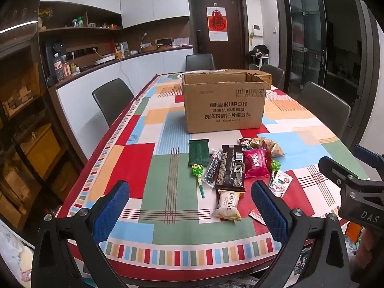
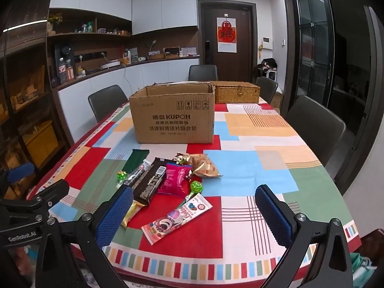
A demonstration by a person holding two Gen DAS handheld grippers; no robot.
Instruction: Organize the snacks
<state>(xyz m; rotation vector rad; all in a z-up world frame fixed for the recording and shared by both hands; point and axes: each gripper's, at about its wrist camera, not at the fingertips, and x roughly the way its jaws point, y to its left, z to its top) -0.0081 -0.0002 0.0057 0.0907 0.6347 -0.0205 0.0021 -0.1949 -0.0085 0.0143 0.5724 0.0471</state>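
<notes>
Several snacks lie loose on the patterned tablecloth: a dark green packet, a long black packet, a pink packet, a cream DENMAS bun, green lollipops, and a pink-and-white wrapper. Behind them stands an open cardboard box. My left gripper hovers open above the table's near edge, just short of the bun. My right gripper also hangs open over the near edge, with the pink-and-white wrapper lying on the cloth below and between its fingers, untouched.
A woven basket sits behind the box at the far right. Dark chairs ring the table. A counter with bottles runs along the left wall. The right gripper's body shows at the right edge of the left wrist view.
</notes>
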